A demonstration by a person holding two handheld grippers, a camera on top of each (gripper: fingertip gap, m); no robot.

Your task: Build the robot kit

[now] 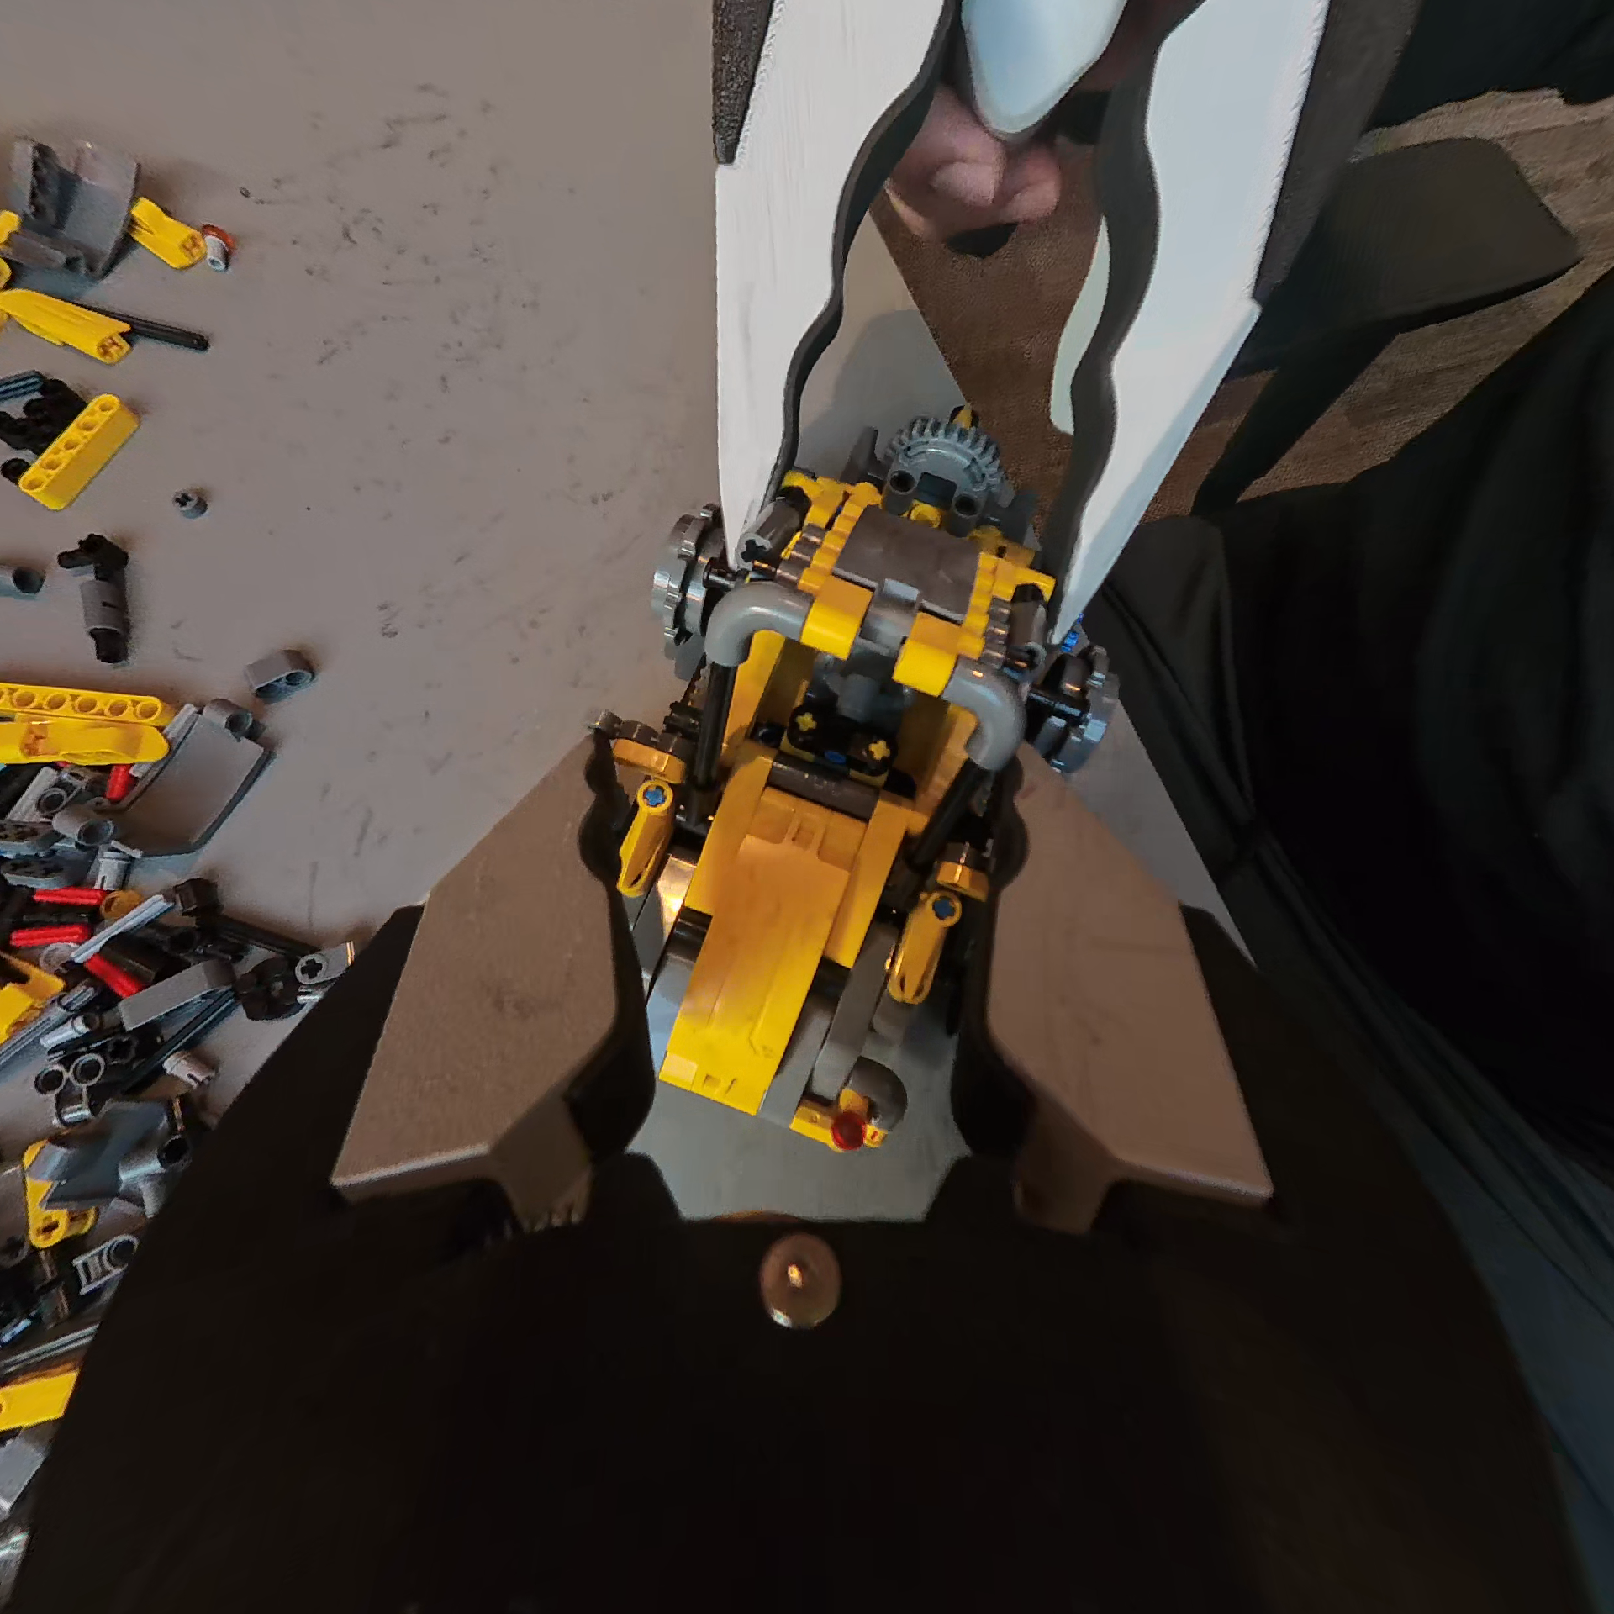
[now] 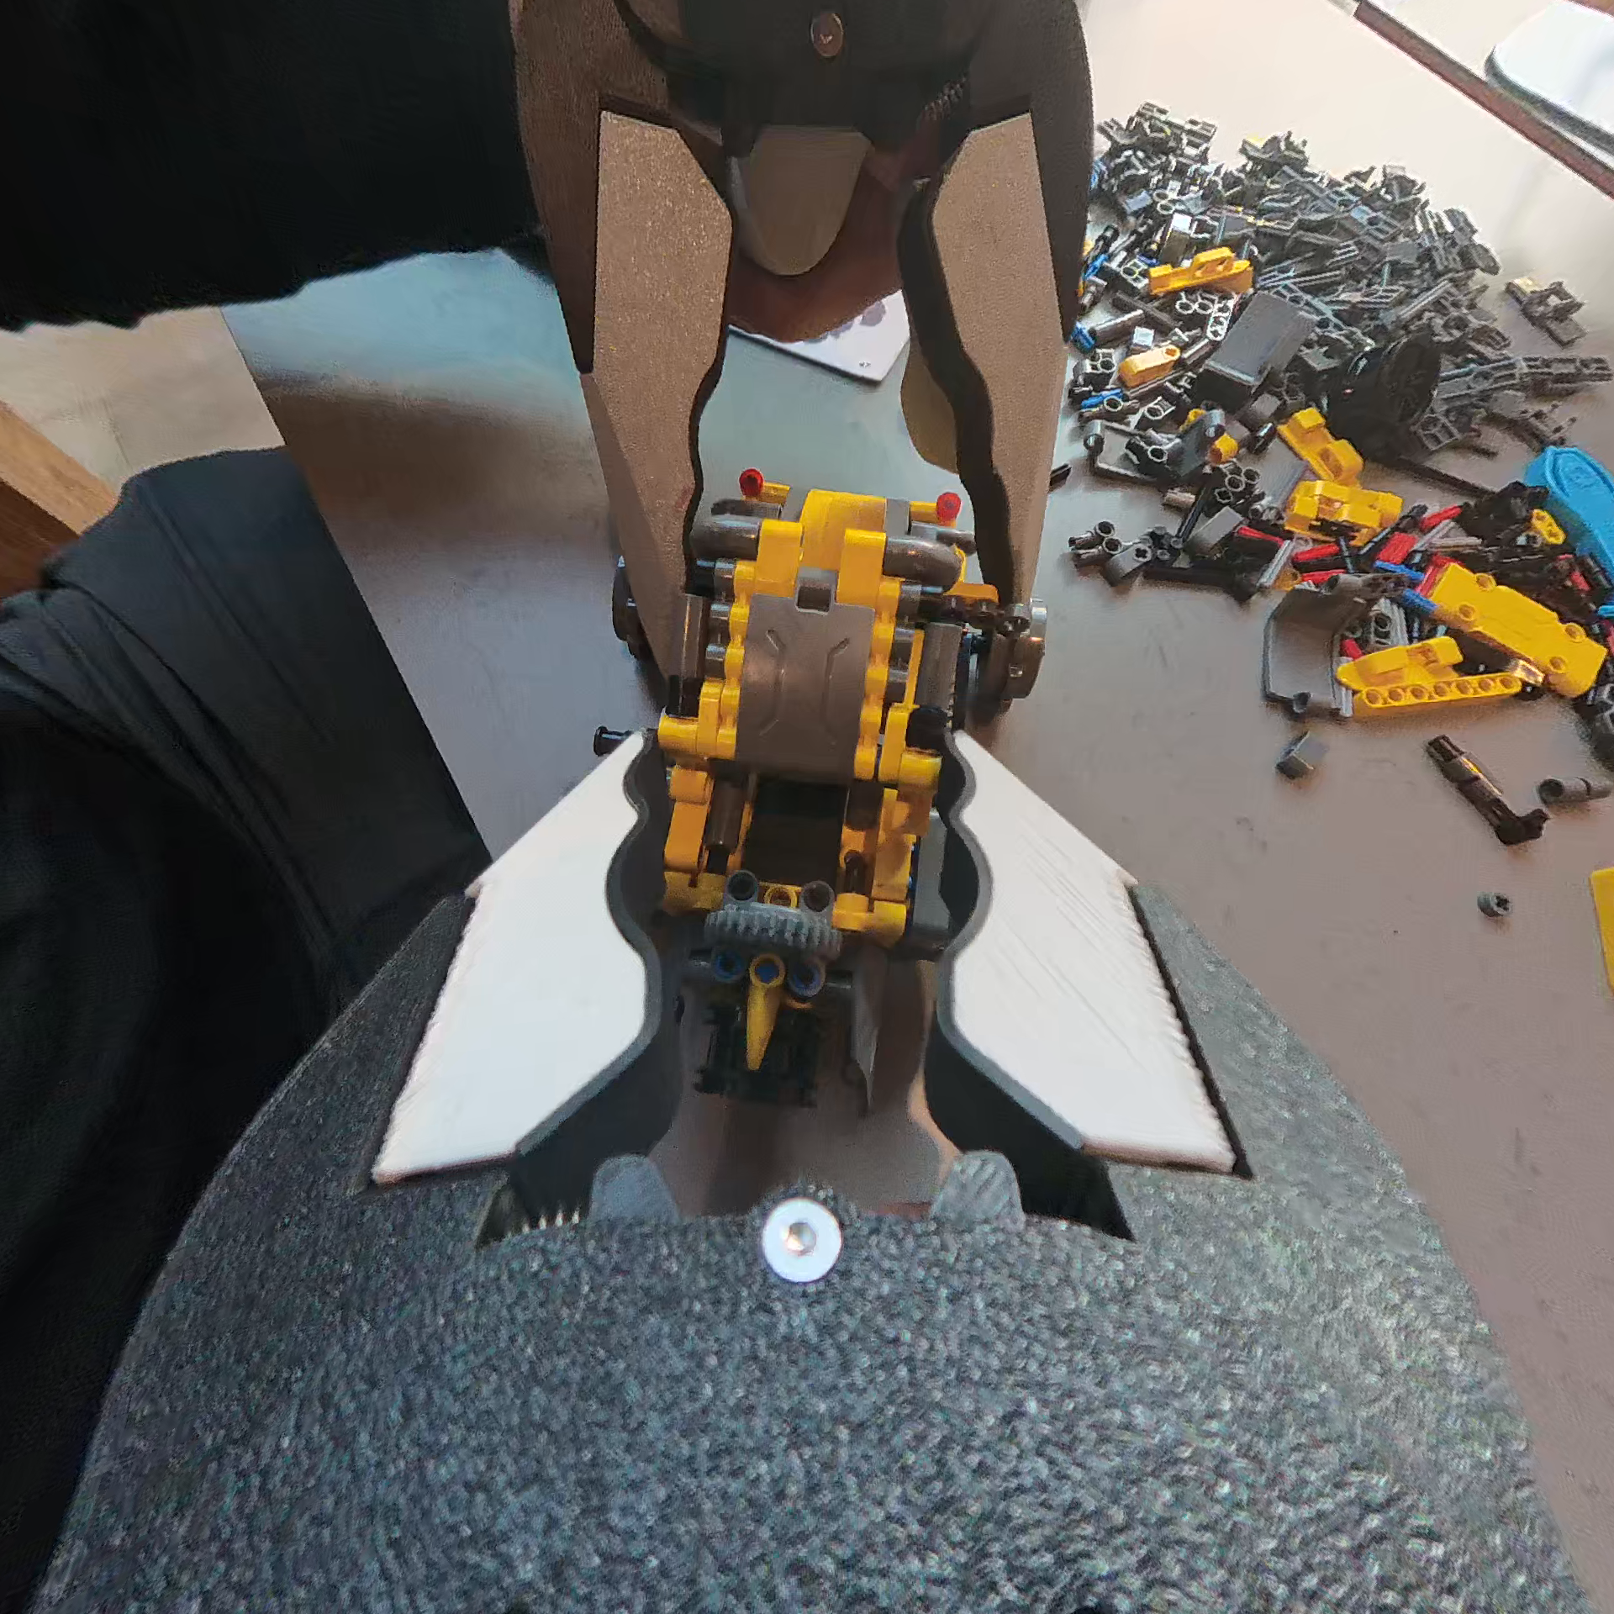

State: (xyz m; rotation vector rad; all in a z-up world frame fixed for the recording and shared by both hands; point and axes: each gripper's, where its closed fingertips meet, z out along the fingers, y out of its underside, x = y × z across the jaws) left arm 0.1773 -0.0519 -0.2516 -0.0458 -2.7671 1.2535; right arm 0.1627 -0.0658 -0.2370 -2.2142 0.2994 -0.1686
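A yellow and grey brick-built vehicle model (image 1: 786,917) sits between both grippers near the table's edge. My left gripper (image 1: 812,760), with brown fingers, is shut on its sides at the end with the red studs. My right gripper (image 1: 895,594), with white fingers, reaches in from the top and is shut on the opposite end by the grey gear (image 1: 943,454). In the right wrist view, my right gripper (image 2: 799,751) clamps the model (image 2: 799,699) just past the gear (image 2: 769,930), and the left gripper (image 2: 843,629) holds the far end. I cannot tell whether the model rests on the table.
A pile of loose yellow, grey, black and red parts (image 1: 87,917) lies on the grey table (image 1: 437,349); it is on the right in the right wrist view (image 2: 1310,437). A blue piece (image 2: 1572,489) and a paper sheet (image 2: 847,341) lie there. Dark clothing (image 2: 175,786) lies beyond the table edge. Left and right tips are no more than a few centimetres apart.
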